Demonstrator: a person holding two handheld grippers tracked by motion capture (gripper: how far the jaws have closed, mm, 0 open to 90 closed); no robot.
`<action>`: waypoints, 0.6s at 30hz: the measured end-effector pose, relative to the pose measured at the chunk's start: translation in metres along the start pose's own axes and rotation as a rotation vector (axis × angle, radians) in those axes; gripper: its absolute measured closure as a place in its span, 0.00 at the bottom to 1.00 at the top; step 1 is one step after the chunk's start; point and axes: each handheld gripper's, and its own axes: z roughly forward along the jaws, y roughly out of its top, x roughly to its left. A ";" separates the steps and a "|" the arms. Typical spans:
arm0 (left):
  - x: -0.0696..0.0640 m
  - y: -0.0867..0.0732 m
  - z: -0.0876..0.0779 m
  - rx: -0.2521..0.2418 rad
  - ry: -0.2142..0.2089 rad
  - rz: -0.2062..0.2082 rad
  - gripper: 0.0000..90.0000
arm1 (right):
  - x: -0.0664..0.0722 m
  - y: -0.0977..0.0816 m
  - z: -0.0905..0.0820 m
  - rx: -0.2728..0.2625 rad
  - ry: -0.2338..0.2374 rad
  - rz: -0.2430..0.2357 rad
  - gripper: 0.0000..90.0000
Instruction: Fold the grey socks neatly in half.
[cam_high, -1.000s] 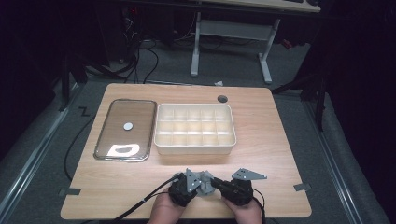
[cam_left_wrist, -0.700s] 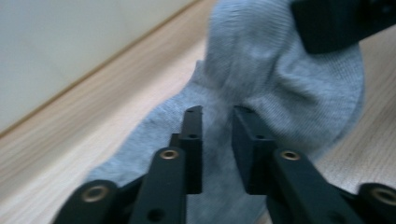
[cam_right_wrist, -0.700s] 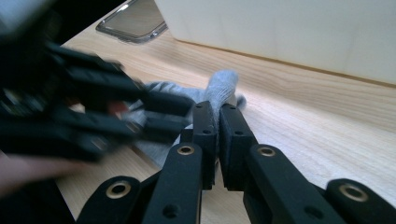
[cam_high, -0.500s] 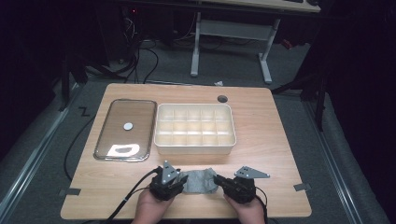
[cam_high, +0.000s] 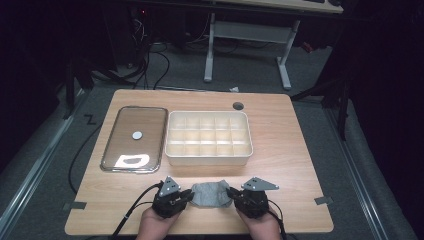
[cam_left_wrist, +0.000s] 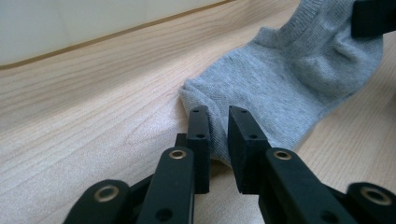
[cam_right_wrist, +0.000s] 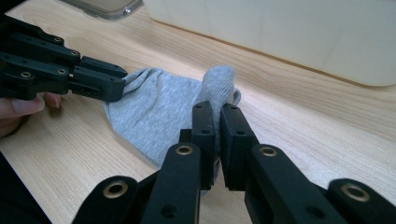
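While desk (cam_high: 280, 150) near edge carries grey sock (cam_high: 210, 194) — left gripper (cam_left_wrist: 218, 135) has slid outward since a second ago, jaws just closing, now pinching sock's left end; right gripper (cam_right_wrist: 217, 140) clamped on other end. Sock stretched flat, ready for folding. Compartment box (cam_high: 172, 150) and lid (cam_high: 112, 145) sit behind — open room both sides.

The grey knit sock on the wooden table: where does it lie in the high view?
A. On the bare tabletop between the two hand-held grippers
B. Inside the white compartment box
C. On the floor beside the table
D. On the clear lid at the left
A: the grey knit sock lies on the wooden table between the left hand-held gripper and the right hand-held gripper, in front of the white compartment box.
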 end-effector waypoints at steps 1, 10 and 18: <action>0.000 0.000 0.000 0.000 0.003 0.005 0.90 | 0.004 0.002 0.001 0.009 -0.013 -0.014 0.96; -0.001 -0.001 -0.001 -0.009 -0.009 0.013 0.92 | 0.029 0.014 0.005 0.045 -0.063 -0.074 0.96; 0.003 -0.001 -0.002 -0.017 -0.027 -0.028 0.93 | 0.043 0.023 0.023 0.071 -0.051 -0.126 0.96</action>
